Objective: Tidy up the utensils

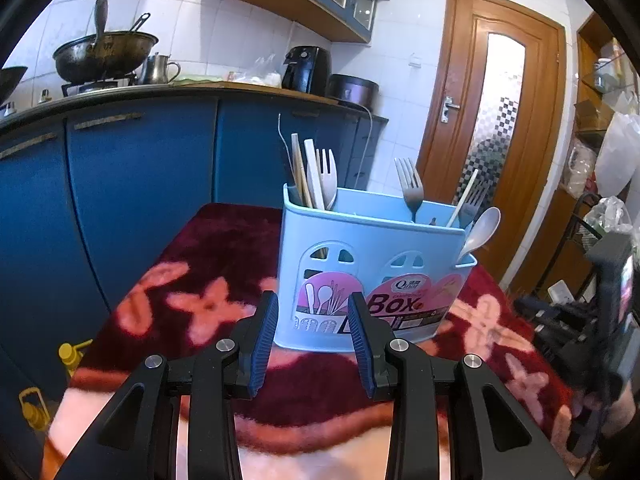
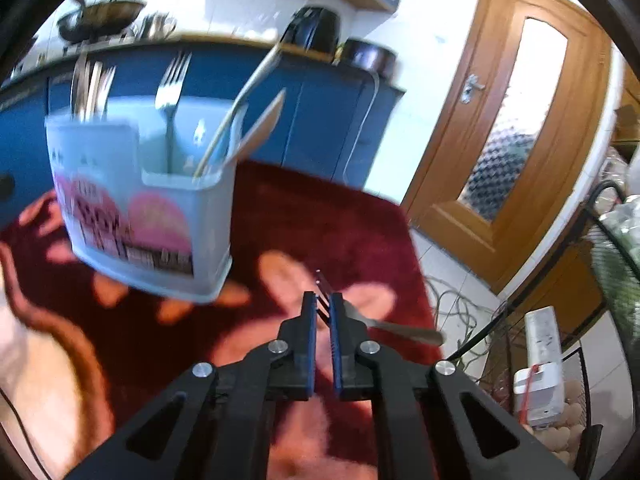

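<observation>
Stretching out under both my grippers is the bench (image 1: 224, 240), covered by a dark red fuzzy cloth (image 2: 320, 216) with pink flower shapes. Beyond its far edge run the blue cabinets (image 1: 132, 184), and off to the right of my grippers stands a wooden door (image 1: 496, 128).

Ahead of my left gripper (image 1: 313, 300), just past its fingertips, sits the light blue utensil box (image 1: 372, 248), upright on the cloth. Its left compartment holds chopsticks (image 1: 301, 172) and a pale plastic fork (image 1: 329, 178); the right side holds a metal fork (image 1: 412, 188), another fork (image 1: 474, 200) and a white spoon (image 1: 482, 230) leaning out over the right rim. My left gripper stands partly open with nothing between its blue pads (image 1: 266, 332), the lower front of the box showing in the gap.

From my right gripper (image 2: 323, 300) the same box lies up and to the left, well apart and blurred. My right gripper is closed narrow on a loose fork (image 2: 384, 324): the tines poke out just past the fingertips, and the handle runs out to the right of the gripper, low over the cloth. Whether the handle touches the cloth I cannot tell.
</observation>
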A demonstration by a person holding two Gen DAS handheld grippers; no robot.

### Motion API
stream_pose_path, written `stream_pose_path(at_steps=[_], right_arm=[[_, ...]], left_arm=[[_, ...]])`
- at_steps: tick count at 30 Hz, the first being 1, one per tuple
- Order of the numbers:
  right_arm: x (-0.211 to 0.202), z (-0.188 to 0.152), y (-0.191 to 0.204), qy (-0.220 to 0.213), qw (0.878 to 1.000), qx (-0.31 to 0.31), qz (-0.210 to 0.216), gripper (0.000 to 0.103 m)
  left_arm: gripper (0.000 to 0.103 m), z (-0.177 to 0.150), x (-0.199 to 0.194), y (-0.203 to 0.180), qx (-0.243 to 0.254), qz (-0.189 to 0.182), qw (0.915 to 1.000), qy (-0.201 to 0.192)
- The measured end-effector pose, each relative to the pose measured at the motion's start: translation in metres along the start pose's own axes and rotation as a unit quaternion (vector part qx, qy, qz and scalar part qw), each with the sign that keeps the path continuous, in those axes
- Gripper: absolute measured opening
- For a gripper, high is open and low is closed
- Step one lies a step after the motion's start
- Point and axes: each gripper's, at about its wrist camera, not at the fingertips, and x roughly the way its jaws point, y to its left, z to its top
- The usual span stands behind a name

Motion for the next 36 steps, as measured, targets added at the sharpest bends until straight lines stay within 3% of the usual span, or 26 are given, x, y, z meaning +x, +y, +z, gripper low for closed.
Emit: stream_pose_path(at_steps=[5,9,16,27,36], right_arm=[[-0.02,0.019,-0.016,-0.039,0.999,0.034,-0.016,0.003],[-0.035,0.033,-0.026,-0.058,0.996,0.061,-0.004,0.003],[-0.055,0.051,-0.041,-0.065,0.99,0.112,0.06,0.003],[-0.089,0.092,-0.039,-0.09,0.969,0.16,0.164,0.003],[-0.114,0.13,-0.026,-0.108,0.961,0.157,0.2,0.003]], left_arm=[[0.037,0.001,0.001,0.002,-0.003,0.001,1.0,0.004],[0.037,0.001,0.0,0.003,-0.005,0.0,1.0,0.005],[0.037,0.001,0.001,0.004,-0.004,-0.001,1.0,0.007],[0.037,0.0,0.002,0.005,-0.003,-0.001,0.9999,0.011],[0.037,0.0,0.003,0.012,-0.013,-0.002,0.9998,0.014]])
